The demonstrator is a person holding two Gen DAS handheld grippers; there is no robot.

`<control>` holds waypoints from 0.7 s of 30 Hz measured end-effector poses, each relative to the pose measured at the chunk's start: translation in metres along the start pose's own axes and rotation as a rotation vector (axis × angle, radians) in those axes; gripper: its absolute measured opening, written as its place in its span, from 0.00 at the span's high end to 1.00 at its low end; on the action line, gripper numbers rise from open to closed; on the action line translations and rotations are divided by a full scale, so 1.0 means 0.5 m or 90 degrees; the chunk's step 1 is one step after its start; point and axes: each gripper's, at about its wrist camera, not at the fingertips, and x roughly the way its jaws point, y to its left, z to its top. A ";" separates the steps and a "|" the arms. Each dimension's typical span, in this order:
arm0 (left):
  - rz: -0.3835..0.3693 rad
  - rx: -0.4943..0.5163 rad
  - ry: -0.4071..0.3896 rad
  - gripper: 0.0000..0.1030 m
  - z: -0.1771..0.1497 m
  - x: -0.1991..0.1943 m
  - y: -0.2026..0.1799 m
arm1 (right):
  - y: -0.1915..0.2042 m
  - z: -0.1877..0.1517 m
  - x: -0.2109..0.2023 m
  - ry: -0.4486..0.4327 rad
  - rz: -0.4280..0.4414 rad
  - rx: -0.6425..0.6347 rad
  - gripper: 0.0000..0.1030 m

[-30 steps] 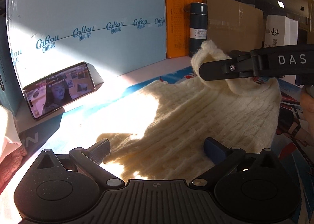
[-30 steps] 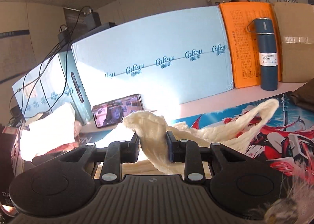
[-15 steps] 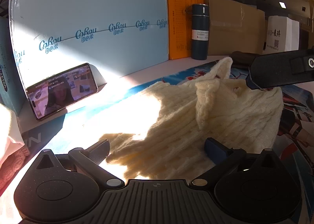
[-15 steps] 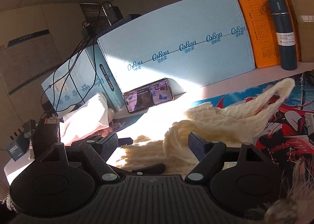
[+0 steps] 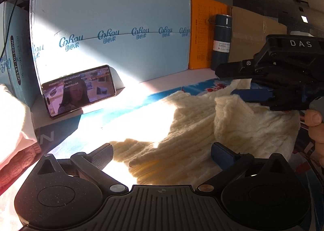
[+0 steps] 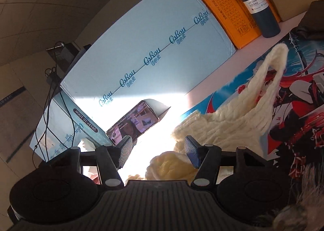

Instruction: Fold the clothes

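both grippers stand with their fingers apart and nothing between them. the left gripper [image 5: 162, 153] sits low over the near edge of the cream knit sweater [image 5: 182, 127], its two fingers [image 5: 101, 155] spread to either side of the knit; whether they touch it cannot be told. the right gripper [image 5: 228, 81] comes in from the right side of the left wrist view — its fingers [image 5: 249, 94] parted, one above the other, just over a raised fold of the sweater, a thumb [image 5: 312, 117] showing behind it.

from the right wrist view the right gripper [image 6: 157, 150] is tilted, the sweater [image 6: 226, 127] lying rumpled on the printed mat [image 6: 299, 97] of the worktop, one ribbed edge standing up in a loop [image 6: 277, 59].

behind it a phone [image 5: 79, 90] with a lit screen leans against a pale blue box [image 5: 113, 28]; an orange box [image 5: 202, 30] and a dark blue vacuum bottle [image 5: 221, 41] stand further right — sunlight falls hard across the middle.
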 end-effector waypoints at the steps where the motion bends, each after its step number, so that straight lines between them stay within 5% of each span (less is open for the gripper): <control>1: 0.008 -0.020 0.000 0.00 0.001 0.000 0.010 | 0.000 -0.005 0.004 0.005 -0.006 -0.002 0.47; 6: 0.022 -0.065 -0.004 0.00 0.002 0.000 0.033 | 0.003 -0.008 0.003 0.017 -0.009 -0.009 0.48; 11: 0.027 -0.097 -0.014 0.00 0.003 -0.003 0.049 | 0.002 0.041 -0.056 -0.072 0.033 -0.020 0.28; 17: 0.011 -0.151 -0.015 0.00 -0.001 -0.003 0.072 | -0.079 0.132 -0.047 -0.149 -0.182 0.012 0.17; 21: 0.004 -0.176 -0.003 0.00 -0.003 0.003 0.081 | -0.156 0.183 0.020 -0.072 -0.307 0.054 0.16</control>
